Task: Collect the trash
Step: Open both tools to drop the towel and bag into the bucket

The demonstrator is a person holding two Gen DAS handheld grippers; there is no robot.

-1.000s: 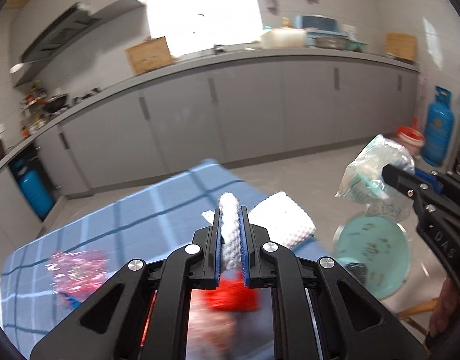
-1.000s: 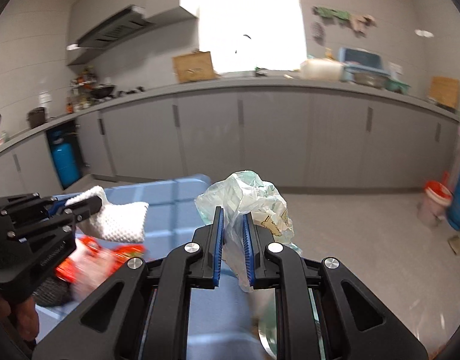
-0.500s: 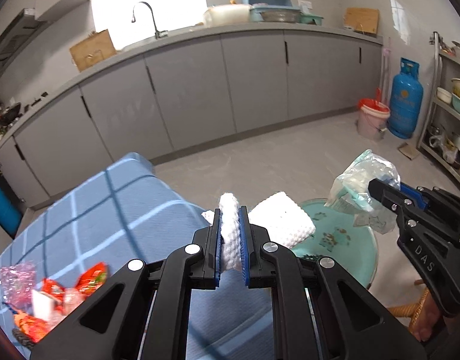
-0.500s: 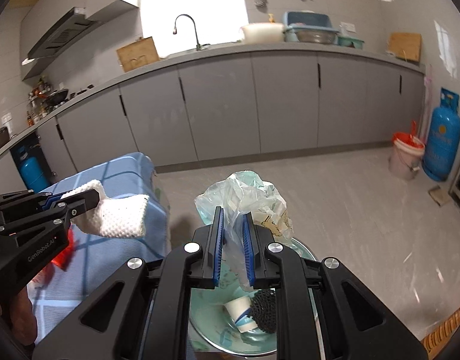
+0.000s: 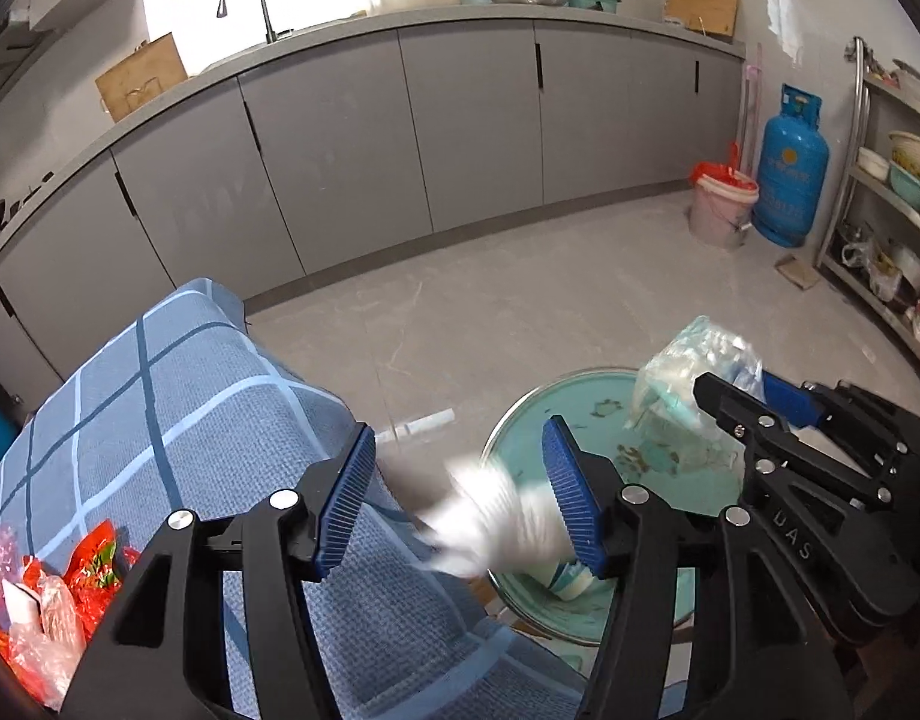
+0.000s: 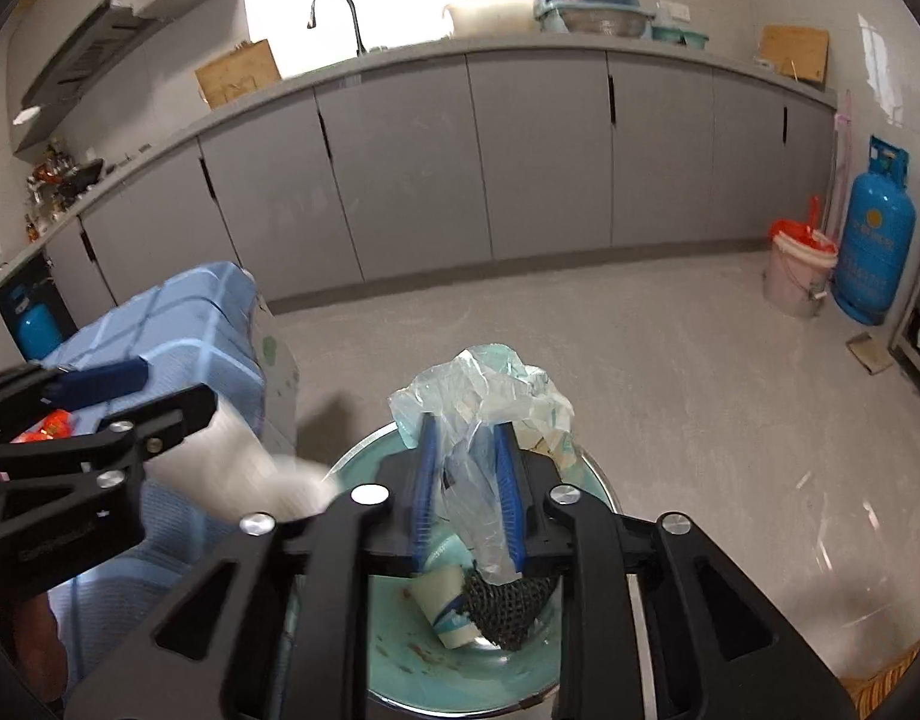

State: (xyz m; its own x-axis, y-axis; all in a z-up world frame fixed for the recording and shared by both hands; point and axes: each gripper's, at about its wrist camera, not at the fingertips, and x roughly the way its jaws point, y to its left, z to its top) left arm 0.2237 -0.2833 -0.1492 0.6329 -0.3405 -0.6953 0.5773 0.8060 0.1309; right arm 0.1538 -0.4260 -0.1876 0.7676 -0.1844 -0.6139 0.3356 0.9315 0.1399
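My left gripper (image 5: 460, 498) is open above the rim of the teal basin (image 5: 604, 396). The white foam net (image 5: 496, 525) is blurred between its jaws, falling free; it also shows in the right wrist view (image 6: 250, 474). My right gripper (image 6: 466, 480) is over the basin (image 6: 388, 660), its jaws parted a little around a crumpled clear plastic bag (image 6: 490, 396), also seen in the left wrist view (image 5: 694, 378). A paper cup (image 6: 445, 606) and a black mesh scrubber (image 6: 508, 603) lie in the basin.
The blue checked tablecloth (image 5: 178, 420) covers the table at left, with red snack wrappers (image 5: 88, 570) and clear plastic at its near left. A blue gas cylinder (image 5: 790, 168) and a pink bucket (image 5: 721, 204) stand by the grey cabinets.
My left gripper has opened and let go of the white foam net, which drops toward the basin. Both grippers have moved right over the basin. The right jaws have parted slightly.
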